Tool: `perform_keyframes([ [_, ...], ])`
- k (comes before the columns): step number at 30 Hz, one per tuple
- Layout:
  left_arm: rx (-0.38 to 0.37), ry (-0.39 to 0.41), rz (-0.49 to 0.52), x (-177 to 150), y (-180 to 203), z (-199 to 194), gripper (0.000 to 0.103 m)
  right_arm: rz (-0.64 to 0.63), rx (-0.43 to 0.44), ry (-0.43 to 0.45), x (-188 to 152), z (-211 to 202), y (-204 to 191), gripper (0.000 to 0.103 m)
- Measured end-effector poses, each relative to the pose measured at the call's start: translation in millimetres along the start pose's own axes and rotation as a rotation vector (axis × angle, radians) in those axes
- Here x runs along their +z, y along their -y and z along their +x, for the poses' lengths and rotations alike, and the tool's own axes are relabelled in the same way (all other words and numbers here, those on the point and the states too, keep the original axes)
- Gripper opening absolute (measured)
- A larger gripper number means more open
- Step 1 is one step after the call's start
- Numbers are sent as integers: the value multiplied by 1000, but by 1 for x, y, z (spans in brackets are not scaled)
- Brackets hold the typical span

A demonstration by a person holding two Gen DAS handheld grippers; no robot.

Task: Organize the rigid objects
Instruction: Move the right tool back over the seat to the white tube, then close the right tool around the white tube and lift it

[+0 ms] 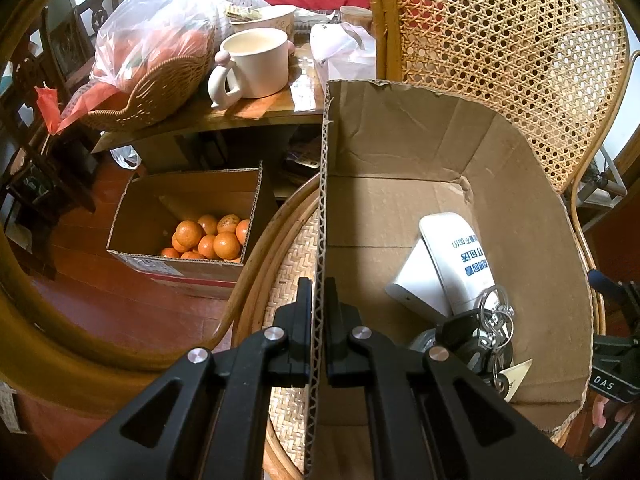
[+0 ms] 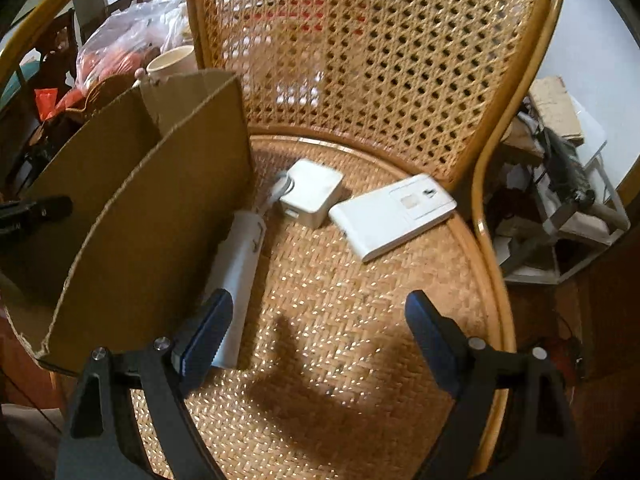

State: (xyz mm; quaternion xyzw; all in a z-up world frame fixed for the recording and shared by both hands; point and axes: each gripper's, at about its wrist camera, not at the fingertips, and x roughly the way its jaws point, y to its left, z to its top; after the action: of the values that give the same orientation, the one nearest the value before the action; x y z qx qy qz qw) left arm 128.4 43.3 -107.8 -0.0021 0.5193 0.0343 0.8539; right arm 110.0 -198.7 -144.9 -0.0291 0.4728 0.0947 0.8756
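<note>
A cardboard box [image 1: 400,152] stands on the seat of a rattan chair [image 2: 340,300]. My left gripper [image 1: 319,296] is shut on the box's left wall. Inside the box lie a white flat device [image 1: 456,256], a white block [image 1: 416,280] and a bunch of keys [image 1: 494,328]. My right gripper [image 2: 318,312] is open and empty above the seat, to the right of the box [image 2: 132,216]. On the seat lie a white square charger [image 2: 310,194], a white flat box [image 2: 390,214] and a white long object [image 2: 238,276] against the box wall.
A wooden table [image 1: 256,114] at the back holds a cream mug [image 1: 258,62], a basket [image 1: 160,88] and a bag of oranges. A carton of oranges [image 1: 200,236] stands on the floor. The chair's cane back [image 2: 380,60] rises behind the seat. Clutter [image 2: 560,184] lies to the right.
</note>
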Motion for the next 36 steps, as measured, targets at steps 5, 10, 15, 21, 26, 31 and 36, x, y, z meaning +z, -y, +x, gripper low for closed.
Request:
perform_keyframes([
  [5, 2, -1, 1, 1, 0, 1, 4, 62, 125, -18, 0, 6, -1, 93],
  [10, 2, -1, 2, 2, -1, 2, 5, 60, 102, -32, -3, 18, -9, 93],
  [15, 9, -4, -3, 2, 0, 4, 5, 100, 110, -10, -6, 25, -8, 93],
  [21, 12, -2, -3, 3, 0, 4, 6, 123, 153, -34, -6, 30, -7, 93],
  [26, 14, -1, 0, 3, 1, 3, 6, 46, 157, -75, -8, 32, -13, 91],
  [31, 14, -3, -4, 3, 1, 3, 6, -92, 36, -84, -12, 36, -32, 60],
  [36, 17, -2, 4, 3, 1, 3, 6, 8, 77, -80, -6, 35, -25, 34],
])
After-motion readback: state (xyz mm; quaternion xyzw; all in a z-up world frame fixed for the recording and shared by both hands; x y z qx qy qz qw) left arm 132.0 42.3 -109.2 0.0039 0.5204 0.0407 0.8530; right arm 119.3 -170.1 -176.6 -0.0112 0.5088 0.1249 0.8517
